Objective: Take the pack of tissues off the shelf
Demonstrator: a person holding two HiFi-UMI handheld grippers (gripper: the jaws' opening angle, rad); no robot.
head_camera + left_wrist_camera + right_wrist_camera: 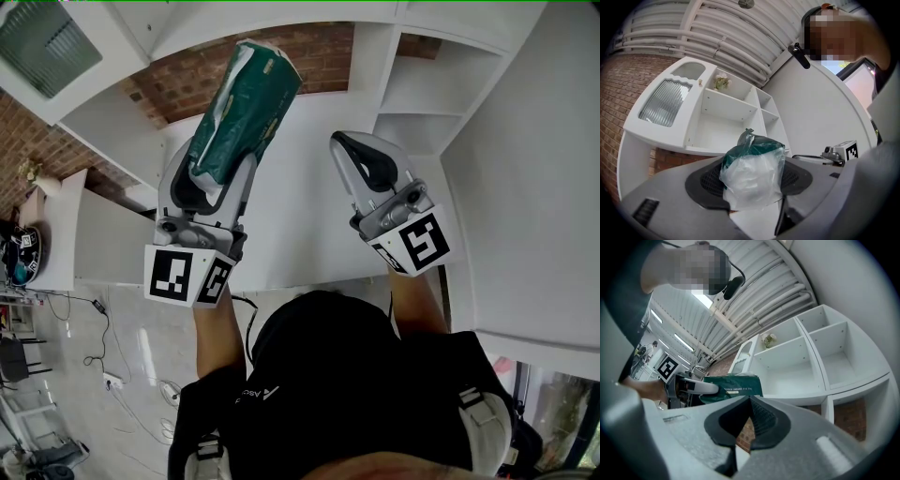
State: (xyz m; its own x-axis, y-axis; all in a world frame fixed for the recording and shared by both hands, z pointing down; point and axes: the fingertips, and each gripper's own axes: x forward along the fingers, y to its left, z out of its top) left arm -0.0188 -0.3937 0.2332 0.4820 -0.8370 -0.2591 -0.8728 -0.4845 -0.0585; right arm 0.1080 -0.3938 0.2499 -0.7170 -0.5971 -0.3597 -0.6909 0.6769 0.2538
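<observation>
The pack of tissues (246, 103) is a dark green plastic-wrapped bundle with a clear end. My left gripper (225, 167) is shut on it and holds it up in front of the white shelf unit (412, 94), clear of the shelves. In the left gripper view the pack (752, 176) fills the gap between the two dark pads of that gripper (752, 190). My right gripper (349, 142) is beside it to the right, shut with nothing in it. The right gripper view shows its pads (759, 418) meeting at the tip, with the pack (733, 384) off to the left.
The shelf unit (726, 112) has several bare white compartments; a small dried flower sprig (722, 82) sits in an upper one. Red brick wall (309, 56) shows behind the unit. A white wall (534, 187) stands at the right. Cables lie on the tiled floor (103, 356) at the lower left.
</observation>
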